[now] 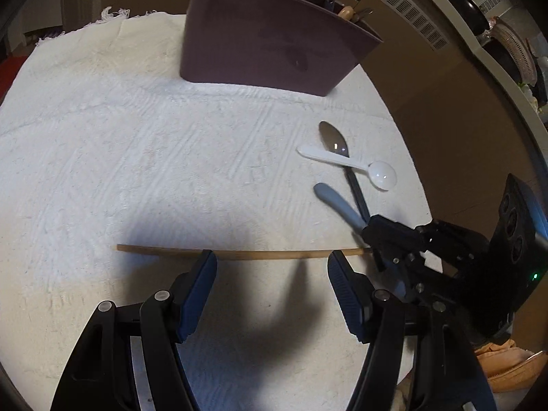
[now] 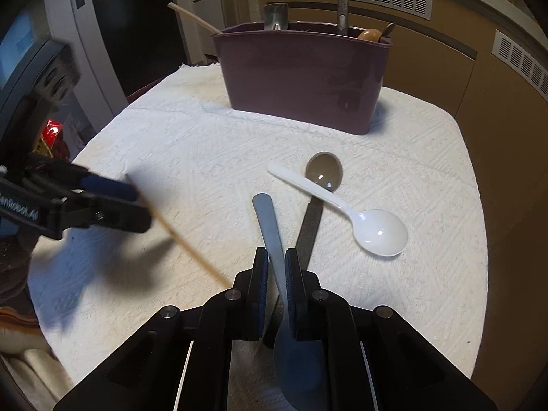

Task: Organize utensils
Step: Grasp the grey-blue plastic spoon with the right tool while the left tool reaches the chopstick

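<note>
The right gripper (image 2: 276, 267) has its jaws closing on the handle of a grey spoon (image 2: 270, 226), which stands between the pads with its bowl back under the gripper body and its handle tip pointing toward the far edge of the table. The left gripper (image 1: 272, 263) has its jaws apart, one finger on each side of a thin wooden stick (image 1: 239, 252) that lies flat on the white cloth (image 1: 137, 144) near the near edge (no pad presses on the stick). Just beyond the grey spoon, toward the right edge of the table, a white plastic spoon (image 2: 342, 207) lies across the dark handle of a metal spoon (image 2: 323, 171), touching it. At the far edge of the cloth stands a dark purple utensil caddy (image 2: 301, 78), upright, with several handles protruding above its rim, including a wooden one leaning out at its left end.
</note>
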{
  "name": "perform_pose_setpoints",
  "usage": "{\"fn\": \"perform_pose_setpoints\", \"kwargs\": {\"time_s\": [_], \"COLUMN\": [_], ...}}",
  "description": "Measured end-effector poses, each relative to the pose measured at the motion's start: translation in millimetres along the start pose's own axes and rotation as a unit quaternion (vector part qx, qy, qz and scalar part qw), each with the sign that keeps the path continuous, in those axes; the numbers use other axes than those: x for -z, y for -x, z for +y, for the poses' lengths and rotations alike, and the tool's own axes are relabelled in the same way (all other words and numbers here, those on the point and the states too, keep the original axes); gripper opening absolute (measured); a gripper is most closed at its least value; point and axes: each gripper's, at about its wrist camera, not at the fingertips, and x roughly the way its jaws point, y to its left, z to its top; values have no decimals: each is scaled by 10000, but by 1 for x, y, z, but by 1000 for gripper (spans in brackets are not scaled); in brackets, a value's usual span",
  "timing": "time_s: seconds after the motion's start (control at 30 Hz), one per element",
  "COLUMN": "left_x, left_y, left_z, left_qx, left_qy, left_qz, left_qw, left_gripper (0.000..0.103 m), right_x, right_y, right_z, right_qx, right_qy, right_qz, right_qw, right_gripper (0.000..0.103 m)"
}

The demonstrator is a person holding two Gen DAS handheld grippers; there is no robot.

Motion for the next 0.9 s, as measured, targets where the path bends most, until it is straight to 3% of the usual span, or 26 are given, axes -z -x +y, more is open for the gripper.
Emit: {"fn": "perform_pose_setpoints", "kwargs": {"time_s": [0.13, 0.27, 0.47, 0.63, 0.77, 0.9], "left_x": [6, 10, -6, -27, -36, -32], "left_y": [0, -8, -18, -31, -29, -27], "left_z": [-3, 3, -8, -18, -14, -8], "left_qx": [-11, 227, 144, -140, -500, -945], "left_qy": [-105, 175, 172, 116, 48, -177], "left_qz": [106, 355, 162, -150, -466, -550], "left_qw": [9999, 9990, 9996, 9997, 9976, 9938], "left_gripper": [64, 65, 65, 65, 65, 64], "right_x": [5, 13, 24, 26, 24, 23], "right_y": [7, 4, 4, 16, 18, 8], "right_z": [9, 18, 33, 36, 15, 0], "right_qx": [-48, -234, -819, -631, -57, -66], "right_qy": [196, 257, 149, 220, 56, -206], "right_qz": [-21, 163, 326, 89, -68, 21], "right_qw": [9998, 9993, 9960, 9977, 9999, 9998], "right_gripper": [12, 13, 15, 16, 23, 28]}}
